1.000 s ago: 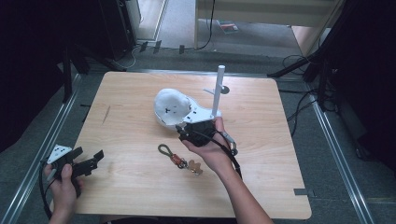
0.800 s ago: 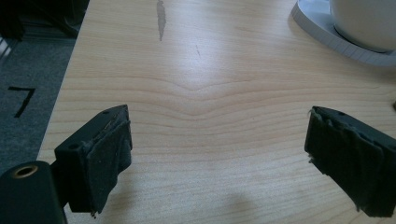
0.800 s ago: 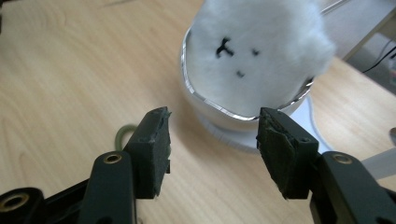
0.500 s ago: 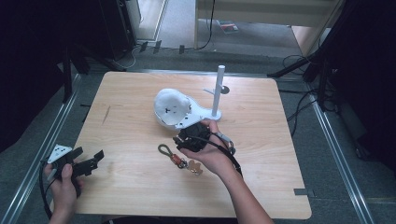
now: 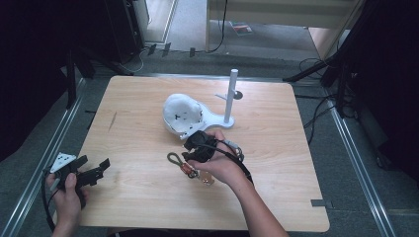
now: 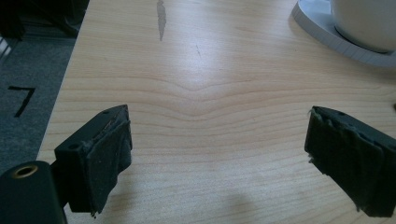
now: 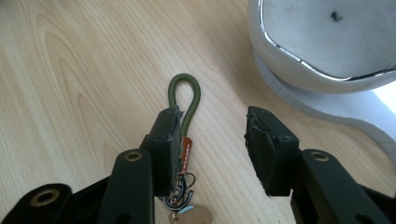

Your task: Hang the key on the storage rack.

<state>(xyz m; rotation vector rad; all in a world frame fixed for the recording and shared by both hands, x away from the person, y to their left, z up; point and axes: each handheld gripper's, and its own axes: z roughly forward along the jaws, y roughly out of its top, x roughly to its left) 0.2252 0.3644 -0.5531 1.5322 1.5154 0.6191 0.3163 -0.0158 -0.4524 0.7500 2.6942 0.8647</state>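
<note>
Right gripper: held low over the middle of the table, just in front of the white bowl; in the right gripper view its jaws stand part open and have just been closing, with nothing pressed between the pads.
Key ring: lies flat on the wood under the right gripper; the left jaw covers part of its side, and the gap between the jaws shows mostly bare table.
Key ring parts: a green cord loop pointing away from the gripper, an orange-brown tag below it, then dark rings and a small round coin-like disc nearest the gripper body.
Key ring in the high view: beside the person's right hand, toward the near side of the table.
Left gripper: near the left front edge of the table; in the left gripper view its jaws are wide apart with only bare wood between them.
White bowl: sits on a flat white stand with an upright white post.
Table: light wood.
</note>
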